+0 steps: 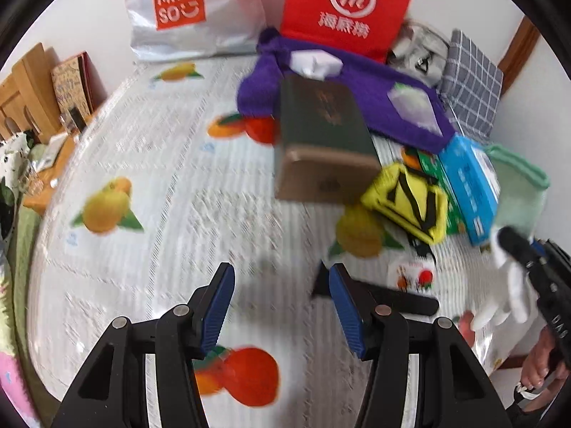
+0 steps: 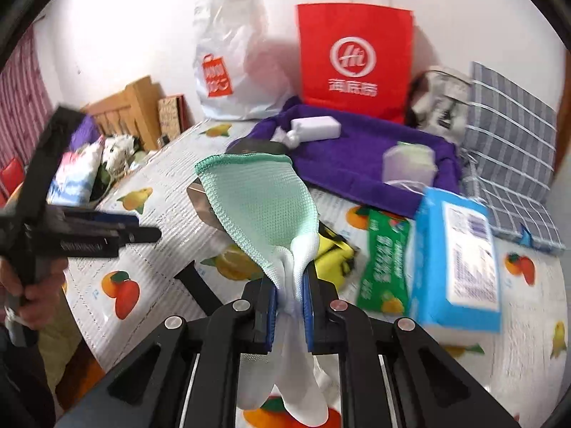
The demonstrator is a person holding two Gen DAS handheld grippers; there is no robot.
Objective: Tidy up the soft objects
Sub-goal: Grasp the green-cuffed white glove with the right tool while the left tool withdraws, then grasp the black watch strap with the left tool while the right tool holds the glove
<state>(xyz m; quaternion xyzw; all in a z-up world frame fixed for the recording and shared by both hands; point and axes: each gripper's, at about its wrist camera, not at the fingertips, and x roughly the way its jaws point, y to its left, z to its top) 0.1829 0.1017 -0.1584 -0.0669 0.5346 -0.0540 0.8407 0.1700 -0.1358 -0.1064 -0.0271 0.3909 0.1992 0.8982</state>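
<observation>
the right gripper (image 2: 289, 294) is clamped on a green-and-white glove (image 2: 264, 207), pinched near the fingers, so that the cuff stands up in front of the pads and the white fingers hang below; it is held clear above the fruit-print cloth (image 2: 171, 192). the left gripper (image 1: 282, 306) is held apart with nothing between its pads, over bare cloth. the step in hand is judged to be the carrying of the glove to the soft things, probably the purple towel (image 2: 357, 164) at the back. the grip is best kept firm, since only a thin fold is caught. the glove should be lifted high enough that the dangling fingers are not dragged over the blue box (image 2: 456, 256) or the yellow pouch (image 2: 335, 249). the white block (image 2: 316, 127) and clear tub (image 2: 408, 164) on the towel are to be avoided when it is set down
</observation>
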